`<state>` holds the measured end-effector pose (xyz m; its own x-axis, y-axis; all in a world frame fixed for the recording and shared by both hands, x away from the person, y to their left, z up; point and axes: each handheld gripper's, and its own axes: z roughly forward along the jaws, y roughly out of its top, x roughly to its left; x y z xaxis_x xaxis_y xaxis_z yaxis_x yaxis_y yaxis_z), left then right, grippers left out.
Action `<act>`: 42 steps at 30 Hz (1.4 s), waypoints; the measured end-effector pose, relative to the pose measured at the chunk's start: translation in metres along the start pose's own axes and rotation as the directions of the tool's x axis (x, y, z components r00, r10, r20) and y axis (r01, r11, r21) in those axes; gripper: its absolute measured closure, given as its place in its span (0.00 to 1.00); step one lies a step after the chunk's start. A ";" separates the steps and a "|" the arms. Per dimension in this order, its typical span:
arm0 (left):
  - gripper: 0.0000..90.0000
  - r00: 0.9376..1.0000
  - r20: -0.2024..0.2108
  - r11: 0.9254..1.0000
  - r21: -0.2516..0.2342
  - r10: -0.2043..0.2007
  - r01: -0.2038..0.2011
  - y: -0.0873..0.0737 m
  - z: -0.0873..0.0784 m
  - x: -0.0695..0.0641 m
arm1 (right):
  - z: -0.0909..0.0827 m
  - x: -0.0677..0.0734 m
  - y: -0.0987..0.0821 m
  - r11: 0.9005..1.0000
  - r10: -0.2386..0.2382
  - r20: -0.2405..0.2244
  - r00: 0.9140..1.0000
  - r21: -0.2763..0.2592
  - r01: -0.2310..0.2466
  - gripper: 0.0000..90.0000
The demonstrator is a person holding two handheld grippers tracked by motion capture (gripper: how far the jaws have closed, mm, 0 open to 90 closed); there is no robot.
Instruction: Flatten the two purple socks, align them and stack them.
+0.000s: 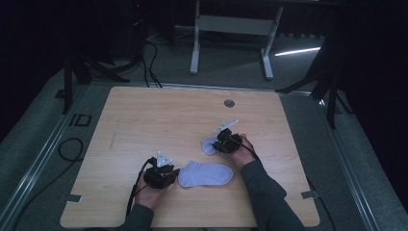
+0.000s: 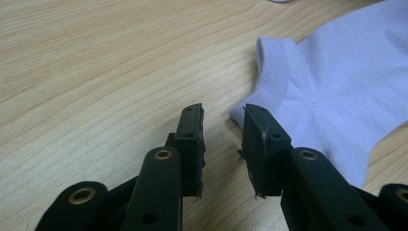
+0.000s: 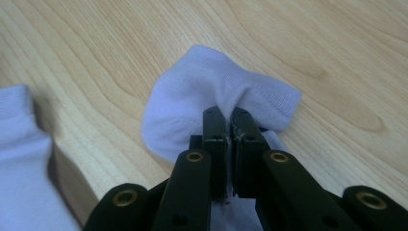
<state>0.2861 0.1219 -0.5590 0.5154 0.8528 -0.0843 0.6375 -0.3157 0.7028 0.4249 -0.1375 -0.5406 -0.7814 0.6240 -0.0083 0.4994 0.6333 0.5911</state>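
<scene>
Two pale lilac socks lie on the wooden table (image 1: 159,115). The larger one (image 1: 206,174) (image 2: 337,82) lies flat near the front, its ribbed cuff toward my left gripper (image 1: 174,173) (image 2: 222,113). That gripper rests low on the table, open, with bare wood between its jaws and one tip at the cuff's corner. The smaller sock (image 1: 210,146) (image 3: 202,86) is bunched up farther back to the right. My right gripper (image 1: 219,144) (image 3: 230,115) is shut on a fold of it near its cuff. The flat sock's edge (image 3: 19,144) lies at the left of the right gripper view.
A round cable hole (image 1: 229,103) sits in the table's far edge. Beyond the table stands a white desk frame (image 1: 231,29) on a grey floor. Cables (image 1: 72,149) lie on the floor at the left. A person's forearms in dark sleeves (image 1: 269,197) reach in from the front.
</scene>
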 end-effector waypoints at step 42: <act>0.95 0.995 0.084 0.998 0.004 0.061 -0.061 0.000 0.003 -0.014 | -0.090 0.072 -0.016 0.968 -0.103 -0.026 0.994 -0.235 0.094 0.94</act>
<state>0.2800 0.1087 -0.5599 0.5993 0.7942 -0.1002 0.6070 -0.3692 0.7037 0.3273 -0.1436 -0.4782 -0.8383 0.5431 -0.0480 0.3219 0.5640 0.7604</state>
